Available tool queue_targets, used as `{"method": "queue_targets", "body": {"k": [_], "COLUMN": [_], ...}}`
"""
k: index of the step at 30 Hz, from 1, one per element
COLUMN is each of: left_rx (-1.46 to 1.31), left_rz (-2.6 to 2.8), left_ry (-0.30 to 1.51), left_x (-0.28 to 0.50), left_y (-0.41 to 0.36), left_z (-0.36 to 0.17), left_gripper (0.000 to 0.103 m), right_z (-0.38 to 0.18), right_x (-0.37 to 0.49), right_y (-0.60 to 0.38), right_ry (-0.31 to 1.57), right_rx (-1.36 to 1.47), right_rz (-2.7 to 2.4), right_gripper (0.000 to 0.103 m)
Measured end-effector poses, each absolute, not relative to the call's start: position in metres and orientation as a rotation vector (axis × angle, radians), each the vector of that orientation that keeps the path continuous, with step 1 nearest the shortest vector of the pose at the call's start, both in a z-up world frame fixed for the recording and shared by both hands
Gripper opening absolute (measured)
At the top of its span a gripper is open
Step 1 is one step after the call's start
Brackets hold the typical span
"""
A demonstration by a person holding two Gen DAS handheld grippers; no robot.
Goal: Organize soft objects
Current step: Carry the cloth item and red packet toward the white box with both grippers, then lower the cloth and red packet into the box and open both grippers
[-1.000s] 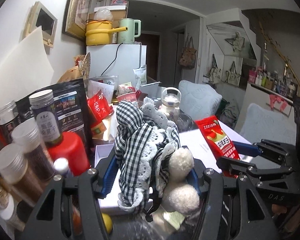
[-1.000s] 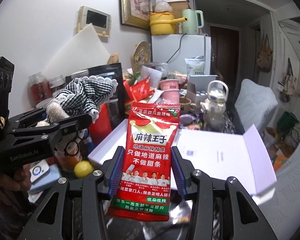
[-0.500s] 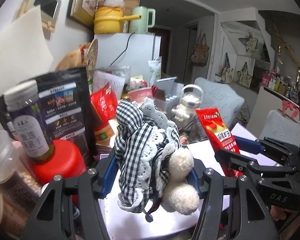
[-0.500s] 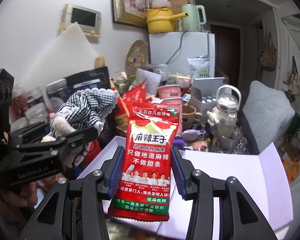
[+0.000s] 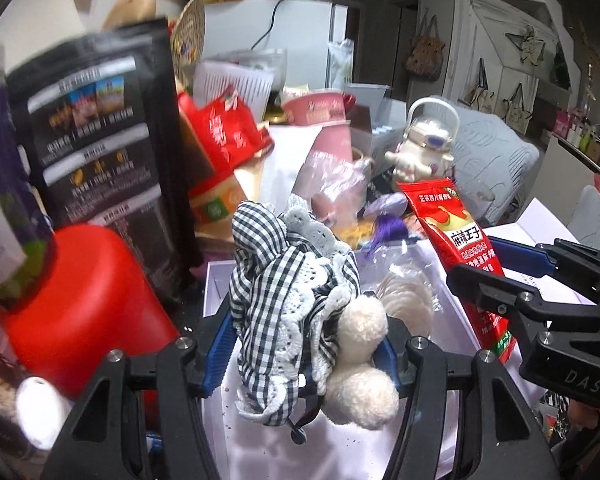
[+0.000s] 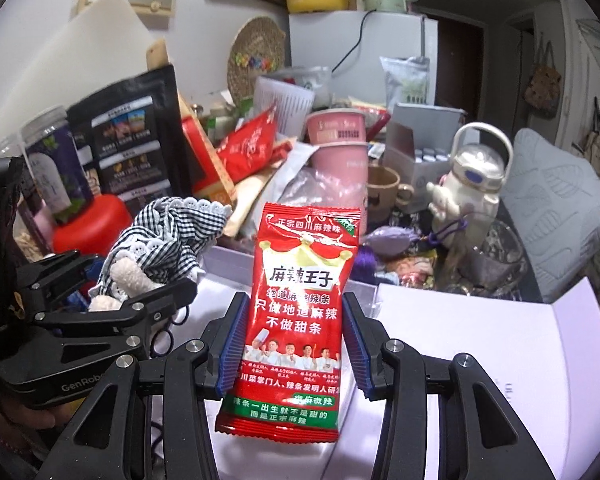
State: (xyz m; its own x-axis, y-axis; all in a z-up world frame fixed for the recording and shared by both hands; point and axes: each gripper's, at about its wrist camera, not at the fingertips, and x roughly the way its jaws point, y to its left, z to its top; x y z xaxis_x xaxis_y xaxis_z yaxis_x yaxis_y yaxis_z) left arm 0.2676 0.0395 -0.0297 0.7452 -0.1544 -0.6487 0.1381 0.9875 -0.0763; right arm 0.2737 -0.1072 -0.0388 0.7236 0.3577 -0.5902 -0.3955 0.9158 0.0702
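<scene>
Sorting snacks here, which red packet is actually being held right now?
The upright red snack packet with the row of chefs, clamped by the right gripper; the other red packet lies in the clutter behind.

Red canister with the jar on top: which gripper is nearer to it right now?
Left. The left gripper sits right beside the red canister; the right gripper is farther right, over the white box.

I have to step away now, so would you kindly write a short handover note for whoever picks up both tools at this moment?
Left tool: shut on the gingham hair accessory with cream pompoms, held over the open white box.
Right tool: shut on the red snack packet, held upright above the same box.
Done: both items picked up.
Left: neither is set down yet; place them, probably in the box. Whatever else lies in the table clutter behind may need sorting too.
</scene>
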Motion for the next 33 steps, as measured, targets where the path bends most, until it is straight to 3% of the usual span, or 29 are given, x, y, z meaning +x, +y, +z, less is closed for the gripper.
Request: {"method": "queue_targets", "body": {"k": [24,28,33], "left_rx": [-0.036,-0.006,0.017], "left_rz": [-0.125,-0.088,-0.053], "left_ry": [0.982,0.978,0.933], "left_x": [0.299,0.299,0.295], "left_y": [0.038,0.035,0.036], "left_z": [-0.090,-0.087,-0.070], "left_gripper": [0.060,0.066,0.068], "right_z": [-0.090,-0.085,-0.078], "right_x": [0.303,0.300,0.297], "right_y": [-0.091,-0.091,-0.091], "right_ry": [0.849,0.833,0.821], "right_rx": [-0.132,-0.136,-0.136], "right_rz": [0.364,0.361,0.356], "right_gripper": [0.050,0.052,0.055]}}
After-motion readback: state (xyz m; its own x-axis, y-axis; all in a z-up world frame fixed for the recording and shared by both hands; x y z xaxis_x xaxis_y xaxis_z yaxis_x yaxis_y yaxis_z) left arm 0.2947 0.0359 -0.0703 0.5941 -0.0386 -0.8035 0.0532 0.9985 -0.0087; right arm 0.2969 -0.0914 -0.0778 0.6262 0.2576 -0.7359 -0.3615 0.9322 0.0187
